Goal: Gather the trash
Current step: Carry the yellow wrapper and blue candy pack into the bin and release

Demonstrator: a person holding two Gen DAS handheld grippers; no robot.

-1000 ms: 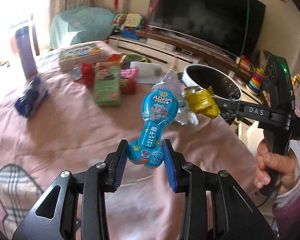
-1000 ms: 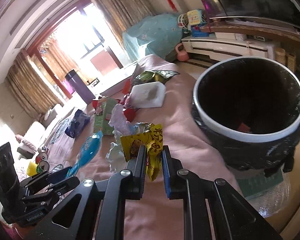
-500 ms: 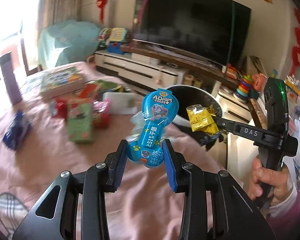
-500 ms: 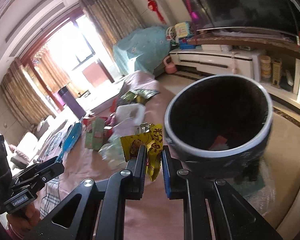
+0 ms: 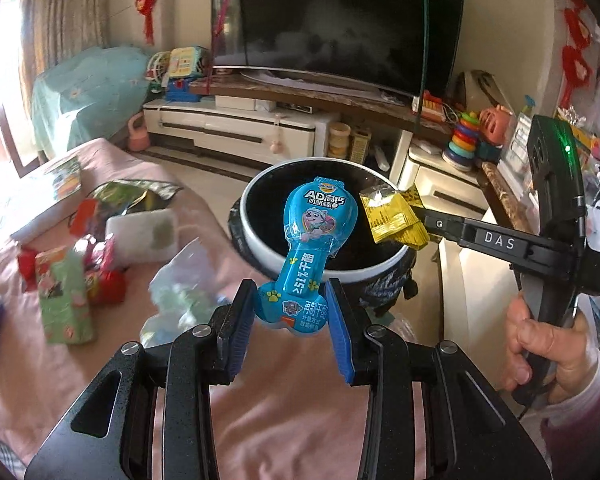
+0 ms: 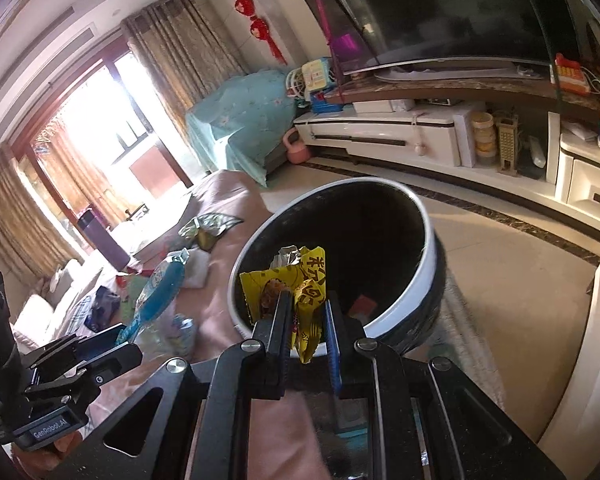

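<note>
My left gripper is shut on the bottom of a blue bone-shaped snack wrapper, which stands up in front of the bin. The white-rimmed black trash bin stands just past the edge of the pink-covered table. My right gripper is shut on a crumpled yellow wrapper, held over the near rim of the trash bin. In the left wrist view the yellow wrapper hangs over the bin's right side. A red scrap lies inside the bin.
On the table lie a clear crumpled bag, a green carton, red packets, a white pack and a foil bag. A TV and a white cabinet stand beyond. A hand grips the right tool.
Both grippers have swung from over the table toward the bin with their wrappers. The bin now sits directly behind both wrappers, and the table's clutter has slid to the left.
</note>
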